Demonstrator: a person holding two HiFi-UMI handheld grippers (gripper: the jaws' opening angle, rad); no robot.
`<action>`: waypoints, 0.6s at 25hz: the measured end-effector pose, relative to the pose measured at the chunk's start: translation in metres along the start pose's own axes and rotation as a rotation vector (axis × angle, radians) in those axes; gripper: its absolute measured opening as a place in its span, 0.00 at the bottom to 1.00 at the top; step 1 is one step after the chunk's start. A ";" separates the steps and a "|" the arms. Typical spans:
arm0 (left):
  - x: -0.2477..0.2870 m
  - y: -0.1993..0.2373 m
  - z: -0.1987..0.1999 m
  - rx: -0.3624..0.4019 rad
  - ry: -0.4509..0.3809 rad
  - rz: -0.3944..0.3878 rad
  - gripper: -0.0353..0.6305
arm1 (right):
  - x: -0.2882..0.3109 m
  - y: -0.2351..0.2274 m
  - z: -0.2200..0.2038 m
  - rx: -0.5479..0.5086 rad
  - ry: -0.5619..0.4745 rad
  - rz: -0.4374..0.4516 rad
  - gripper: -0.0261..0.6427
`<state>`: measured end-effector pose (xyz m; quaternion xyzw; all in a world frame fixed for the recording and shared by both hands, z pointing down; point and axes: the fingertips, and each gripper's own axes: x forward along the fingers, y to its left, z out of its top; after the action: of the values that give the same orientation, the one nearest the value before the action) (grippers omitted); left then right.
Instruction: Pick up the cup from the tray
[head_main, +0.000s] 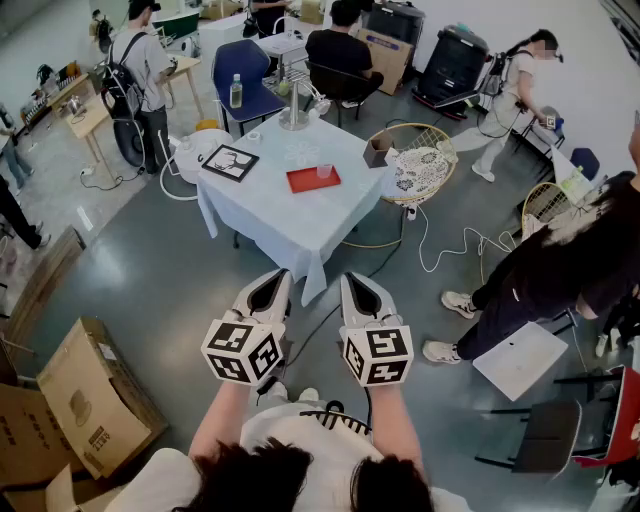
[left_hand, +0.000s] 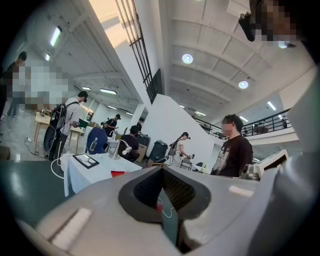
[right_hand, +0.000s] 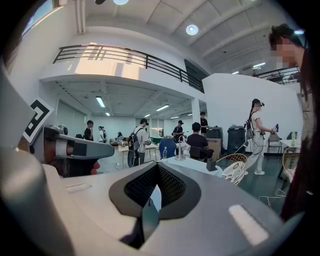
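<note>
A small clear cup (head_main: 324, 171) stands on a red tray (head_main: 300, 181) on a white-clothed table (head_main: 290, 220) well ahead of me. Both grippers are held low and close to my body, far short of the table. My left gripper (head_main: 273, 282) and right gripper (head_main: 354, 282) point toward the table, jaws pressed together with nothing between them. The left gripper view shows its shut tips (left_hand: 161, 184) with the table (left_hand: 95, 171) and the red tray (left_hand: 118, 173) beyond them. In the right gripper view the shut tips (right_hand: 156, 176) hide most of the table (right_hand: 196, 165).
A black-framed picture (head_main: 230, 163) and a small box (head_main: 377, 152) lie on the table. A wicker chair (head_main: 420, 168) and floor cables (head_main: 450, 245) are to its right. A person in black (head_main: 545, 270) stands at right. Cardboard boxes (head_main: 85, 400) sit at left.
</note>
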<state>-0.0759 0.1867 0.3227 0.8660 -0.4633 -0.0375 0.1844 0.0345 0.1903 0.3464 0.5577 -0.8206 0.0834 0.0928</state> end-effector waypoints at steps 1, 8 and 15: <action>0.000 -0.001 0.000 0.000 0.003 0.000 0.06 | -0.001 0.000 0.000 0.003 0.001 0.000 0.07; 0.006 -0.002 -0.003 0.007 0.015 0.005 0.06 | 0.000 -0.009 0.002 0.006 -0.002 -0.010 0.07; 0.009 -0.005 -0.003 0.025 0.020 0.003 0.05 | -0.002 -0.012 0.000 0.008 0.001 -0.015 0.07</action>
<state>-0.0660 0.1830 0.3245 0.8679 -0.4630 -0.0230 0.1784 0.0458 0.1874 0.3463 0.5641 -0.8160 0.0861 0.0918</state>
